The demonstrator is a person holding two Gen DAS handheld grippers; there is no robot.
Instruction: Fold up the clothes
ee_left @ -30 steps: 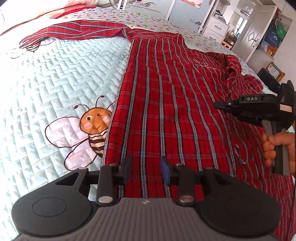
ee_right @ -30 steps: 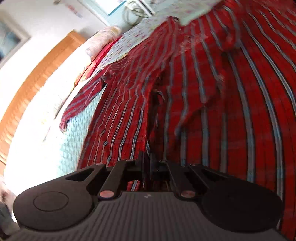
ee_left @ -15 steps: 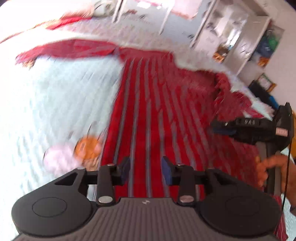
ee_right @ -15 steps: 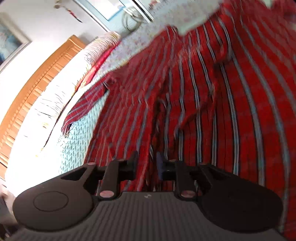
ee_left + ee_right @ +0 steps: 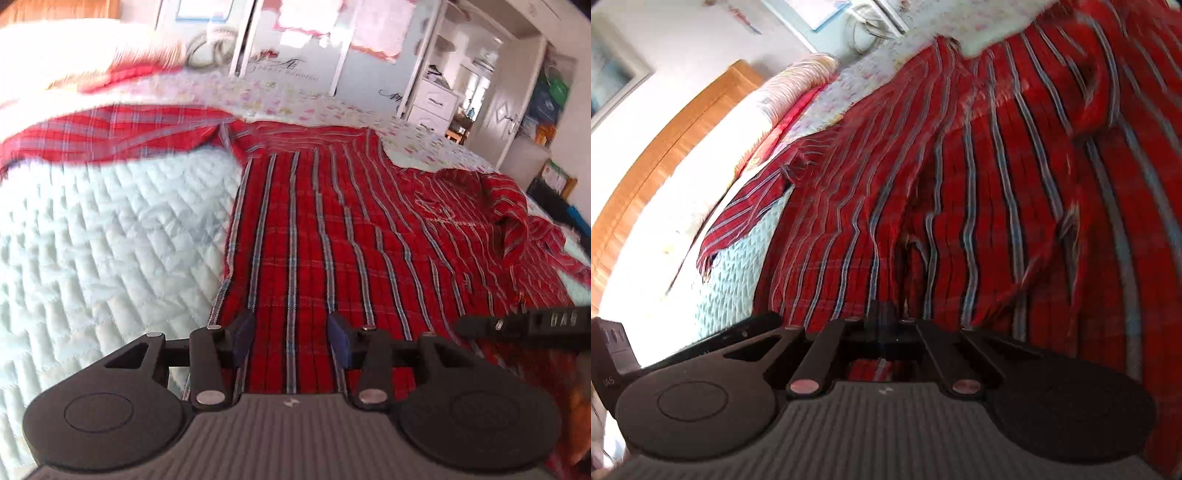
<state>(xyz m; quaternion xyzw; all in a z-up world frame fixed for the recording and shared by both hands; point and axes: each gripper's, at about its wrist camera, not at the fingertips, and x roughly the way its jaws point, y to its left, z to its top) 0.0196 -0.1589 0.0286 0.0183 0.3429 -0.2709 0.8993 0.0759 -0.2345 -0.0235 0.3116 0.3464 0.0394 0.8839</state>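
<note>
we note a home bedroom: quilted bedspread [image 5: 96, 236] on a bed, wooden headboard [image 5: 665, 147], pillows [image 5: 783, 92], white drawers [image 5: 434, 105] beyond, wardrobe doors [image 5: 295, 44] with decals, framed picture [image 5: 609, 74] on wall.

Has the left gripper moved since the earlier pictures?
Yes. The left gripper went forward along the red shirt: the bee on the quilt has left view.

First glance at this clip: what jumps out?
A red plaid shirt spread flat over a pale quilted bedspread fills both views, one sleeve stretched toward the pillows. The left tool hovers open over its near hem; the right tool is shut at a fabric ridge.
</note>
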